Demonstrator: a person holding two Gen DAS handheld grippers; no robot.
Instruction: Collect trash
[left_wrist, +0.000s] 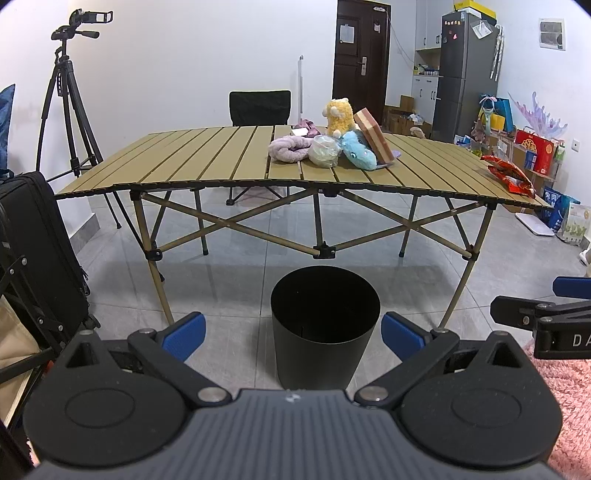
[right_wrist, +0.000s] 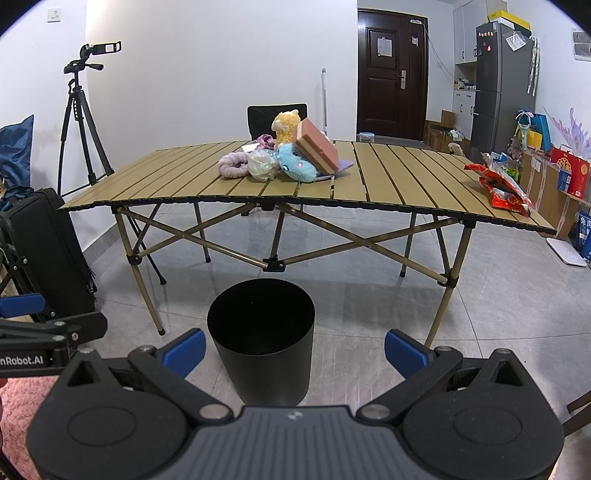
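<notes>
Left gripper (left_wrist: 291, 334) spread wide, empty. Right gripper (right_wrist: 293, 347) likewise spread, holding nothing. Both hung low over the floor, side by side, facing the black bin (left_wrist: 325, 325), which stood just ahead on the tiles, in front of the folding table (left_wrist: 207, 155). Red snack wrappers (left_wrist: 509, 173) lay at the table's right edge, well apart from the toy pile (left_wrist: 332, 142) at centre. Judged: collection not yet begun. Next move likely calls for lifting the right gripper to the wrappers and pinching one flat.
</notes>
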